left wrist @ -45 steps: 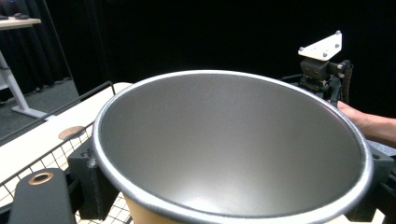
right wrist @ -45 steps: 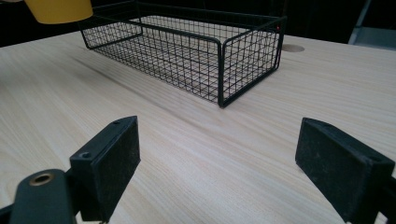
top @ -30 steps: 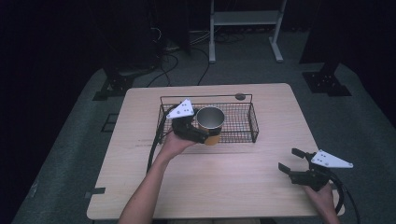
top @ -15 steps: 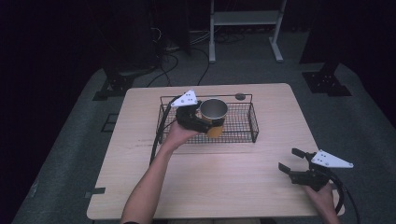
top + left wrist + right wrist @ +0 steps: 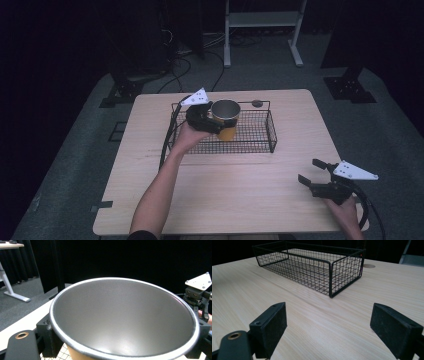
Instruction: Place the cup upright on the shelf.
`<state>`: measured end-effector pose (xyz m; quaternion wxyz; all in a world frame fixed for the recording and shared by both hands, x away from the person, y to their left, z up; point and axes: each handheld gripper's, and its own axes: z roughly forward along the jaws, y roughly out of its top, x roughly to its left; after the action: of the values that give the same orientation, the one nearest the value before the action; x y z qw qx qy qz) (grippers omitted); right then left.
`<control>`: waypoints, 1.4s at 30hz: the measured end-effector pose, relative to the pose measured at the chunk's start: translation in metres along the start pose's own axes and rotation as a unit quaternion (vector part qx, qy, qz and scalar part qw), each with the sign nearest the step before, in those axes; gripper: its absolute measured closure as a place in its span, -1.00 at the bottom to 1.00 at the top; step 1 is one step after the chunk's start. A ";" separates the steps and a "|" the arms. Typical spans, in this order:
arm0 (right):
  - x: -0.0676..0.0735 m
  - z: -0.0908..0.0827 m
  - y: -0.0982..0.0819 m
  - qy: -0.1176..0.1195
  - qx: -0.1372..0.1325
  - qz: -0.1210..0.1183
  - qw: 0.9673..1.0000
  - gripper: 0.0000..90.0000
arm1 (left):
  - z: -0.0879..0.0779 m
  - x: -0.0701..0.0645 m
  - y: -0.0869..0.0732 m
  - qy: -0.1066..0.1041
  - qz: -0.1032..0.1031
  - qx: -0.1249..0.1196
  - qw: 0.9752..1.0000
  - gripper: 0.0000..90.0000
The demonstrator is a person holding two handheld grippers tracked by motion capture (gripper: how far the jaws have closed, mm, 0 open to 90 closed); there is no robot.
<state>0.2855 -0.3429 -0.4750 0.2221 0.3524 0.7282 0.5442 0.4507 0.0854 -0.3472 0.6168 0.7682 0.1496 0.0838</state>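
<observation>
A yellow cup with a grey metal inside hangs upright over the left half of a black wire basket. My left gripper is shut on the cup from its left side. In the left gripper view the cup sits between the jaws, its rim wide and close. My right gripper rests open near the table's front right corner, apart from the basket, nothing between its jaws. In the right gripper view the basket stands ahead of my gripper.
The light wooden table has a small round cable hole behind the basket. A white desk frame and dark stands sit on the grey floor beyond the table. The other gripper shows far right in the left gripper view.
My left gripper has carried the cup away from me and up, from the basket's near left edge to over its left half. The right gripper has stayed still.
</observation>
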 end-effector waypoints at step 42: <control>0.000 -0.001 0.000 0.004 -0.003 0.001 1.000 -0.72 | 0.024 0.051 -0.003 0.004 -0.023 0.012 1.000 -0.72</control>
<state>0.2853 -0.3435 -0.4749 0.2201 0.3502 0.7273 0.5477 0.5058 0.0814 -0.3586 0.6083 0.7718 0.1709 0.0710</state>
